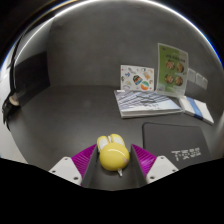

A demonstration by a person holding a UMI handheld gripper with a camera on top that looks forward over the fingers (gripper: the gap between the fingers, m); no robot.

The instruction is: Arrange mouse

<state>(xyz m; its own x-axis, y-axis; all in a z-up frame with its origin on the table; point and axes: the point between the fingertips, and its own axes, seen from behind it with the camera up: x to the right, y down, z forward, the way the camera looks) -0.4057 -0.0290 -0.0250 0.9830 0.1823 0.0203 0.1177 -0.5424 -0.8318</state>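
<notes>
Gripper [113, 168]: I clamp both pads on yellow mouse [112, 153], lifted for carrying.
Mouse pad [176, 144]: probably my target.

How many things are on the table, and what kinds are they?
Yellow mouse, between the gripper fingers: 1
Dark mouse mat, beside the fingers: 1
Picture cards standing up, one small and one taller: 2
Flat pile of printed papers, beyond the mat: 1
Total: 5
</notes>
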